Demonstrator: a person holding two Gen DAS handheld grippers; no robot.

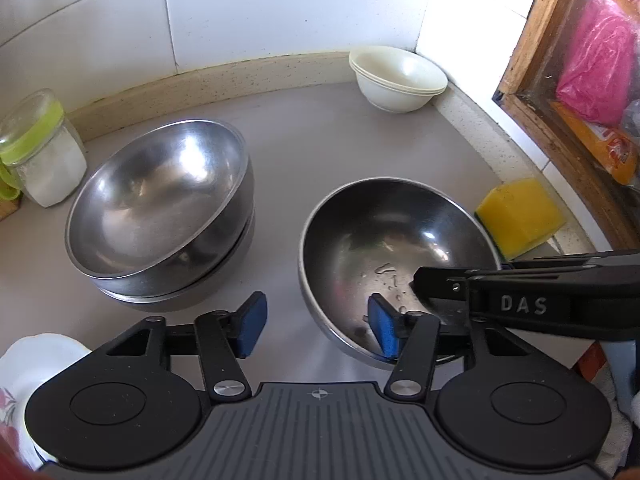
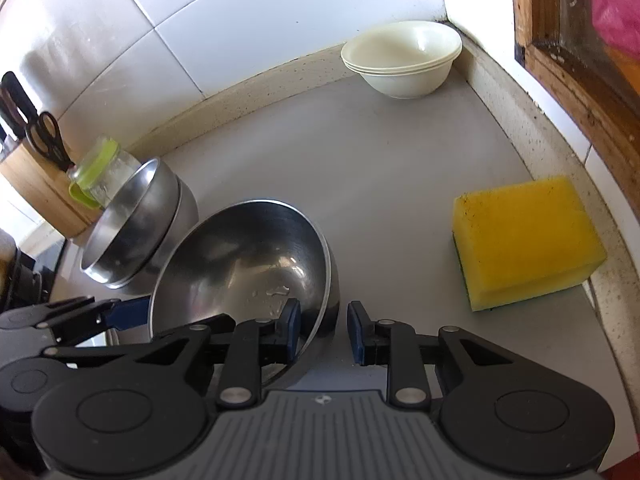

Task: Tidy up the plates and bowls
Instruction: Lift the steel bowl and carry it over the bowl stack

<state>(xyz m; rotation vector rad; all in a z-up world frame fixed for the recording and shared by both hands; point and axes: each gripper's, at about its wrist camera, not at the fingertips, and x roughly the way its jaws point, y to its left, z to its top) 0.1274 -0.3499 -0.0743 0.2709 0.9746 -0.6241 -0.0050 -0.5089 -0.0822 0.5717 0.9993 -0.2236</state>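
Observation:
A single steel bowl [image 1: 384, 240] [image 2: 248, 264] sits on the grey counter with water drops inside. My left gripper [image 1: 316, 326] is open, its jaws astride the bowl's near left rim, one pad inside. My right gripper [image 2: 323, 330] is open, astride the bowl's right rim, one pad inside and one outside; it shows in the left wrist view [image 1: 440, 284]. A stack of steel bowls [image 1: 160, 208] [image 2: 136, 224] stands to the left. A stack of cream bowls [image 1: 398, 78] [image 2: 402, 58] stands in the far corner.
A yellow sponge [image 1: 520, 216] [image 2: 524, 240] lies at the right by the counter's raised edge. A green-lidded glass jar [image 1: 40, 148] [image 2: 104, 172] and a wooden knife block [image 2: 40, 184] stand at the left. A white floral dish [image 1: 24, 372] lies near left. A wooden window frame [image 1: 560, 100] is at the right.

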